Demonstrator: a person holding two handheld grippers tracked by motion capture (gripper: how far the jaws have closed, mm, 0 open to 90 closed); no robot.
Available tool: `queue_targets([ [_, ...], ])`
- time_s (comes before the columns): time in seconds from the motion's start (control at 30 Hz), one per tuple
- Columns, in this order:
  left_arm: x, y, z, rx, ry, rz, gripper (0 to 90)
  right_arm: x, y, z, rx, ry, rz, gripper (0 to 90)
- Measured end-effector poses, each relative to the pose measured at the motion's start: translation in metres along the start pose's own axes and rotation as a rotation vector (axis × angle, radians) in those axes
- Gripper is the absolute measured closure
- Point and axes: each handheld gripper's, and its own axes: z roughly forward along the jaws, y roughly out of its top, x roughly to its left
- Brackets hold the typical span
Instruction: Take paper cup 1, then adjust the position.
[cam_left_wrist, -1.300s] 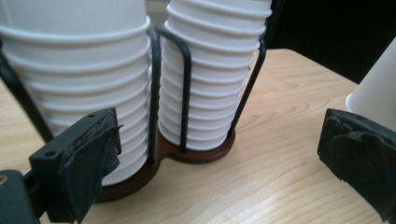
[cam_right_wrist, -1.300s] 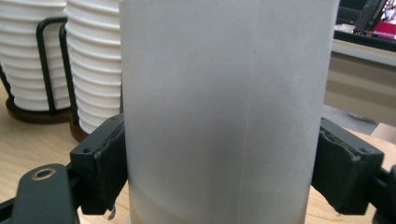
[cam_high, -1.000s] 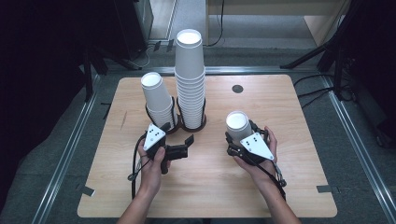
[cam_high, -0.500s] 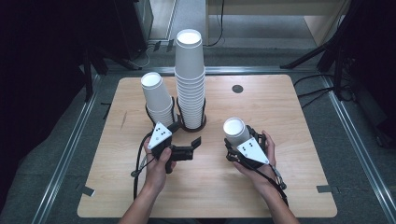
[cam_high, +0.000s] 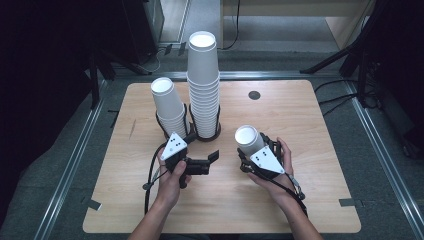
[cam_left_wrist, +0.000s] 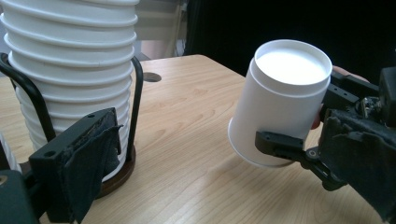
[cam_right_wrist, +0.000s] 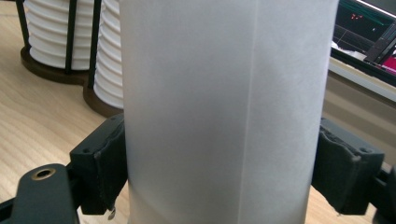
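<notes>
My right gripper (cam_high: 250, 154) is shut on a single white paper cup (cam_high: 248, 140), held bottom up and tilted just above the wooden table (cam_high: 310, 130). Its pads (cam_right_wrist: 107, 158) press both sides of the cup wall (cam_right_wrist: 224, 93). In the left gripper view the same cup (cam_left_wrist: 280, 98) hangs at the right. My left gripper (cam_high: 209, 164) stands open left of the cup, its jaws pointing right toward it with nothing between them. One of its pads (cam_left_wrist: 93, 172) sits close to the tall cup stack (cam_left_wrist: 70, 70).
Two stacks of inverted white cups stand in black wire holders on round wooden bases: a tall one (cam_high: 202, 85) and a shorter, leaning one (cam_high: 167, 107) to its left. A dark round hole (cam_high: 254, 95) marks the table's far side. Metal rails and dark floor surround the table.
The left gripper has swung its jaws away from the stacks and rightward toward the held cup. The right gripper with the cup has shifted slightly left and nearer the person.
</notes>
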Motion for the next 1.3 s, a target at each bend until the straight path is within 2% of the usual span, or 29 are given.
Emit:
queue_targets([
  [0.13,-0.001,0.0,0.0,0.008,-0.02,0.001,0.0,0.005,-0.001,0.003,0.009,0.004,-0.014,15.6],
  [0.17,-0.001,-0.001,0.001,0.009,-0.025,-0.005,0.0,0.009,-0.002,0.005,0.015,0.015,-0.039,15.6],
  [0.2,-0.001,-0.001,0.0,0.013,-0.032,-0.01,0.0,0.009,-0.002,0.005,0.015,0.015,-0.039,15.6],
  [0.23,-0.001,-0.001,0.0,0.015,-0.039,-0.01,0.0,0.013,-0.003,0.006,0.022,0.02,-0.06,15.6],
  [0.33,-0.001,0.002,-0.002,0.014,-0.057,-0.014,0.0,0.015,-0.002,0.006,0.02,0.018,-0.073,15.6],
  [0.43,-0.005,0.006,-0.006,0.017,-0.074,0.001,0.0,0.016,0.0,0.004,0.006,0.019,-0.072,15.6],
  [0.53,-0.01,0.006,-0.006,0.025,-0.086,0.022,0.0,0.018,0.004,0.002,-0.005,0.016,-0.091,15.6],
  [0.57,-0.011,0.006,-0.006,0.026,-0.091,0.022,0.0,0.019,0.005,0.003,-0.011,0.017,-0.113,15.6],
  [0.6,-0.012,0.006,-0.006,0.026,-0.096,0.02,0.0,0.019,0.005,0.003,-0.011,0.017,-0.113,15.6],
  [0.77,-0.012,0.007,-0.009,0.015,-0.104,0.02,0.0,0.024,0.006,0.003,-0.012,0.025,-0.154,15.6],
  [0.9,-0.011,0.01,-0.011,0.009,-0.107,0.017,0.0,0.027,0.006,0.002,-0.009,0.033,-0.164,15.6],
  [1.07,-0.012,0.01,-0.013,0.022,-0.125,0.015,0.0,0.031,0.008,0.002,-0.018,0.039,-0.182,15.5],
  [1.2,-0.015,0.011,-0.014,0.033,-0.125,0.038,0.0,0.035,0.009,0.002,-0.021,0.044,-0.194,15.5],
  [1.3,-0.015,0.012,-0.014,0.036,-0.133,0.037,0.0,0.037,0.01,0.001,-0.029,0.048,-0.213,15.5],
])
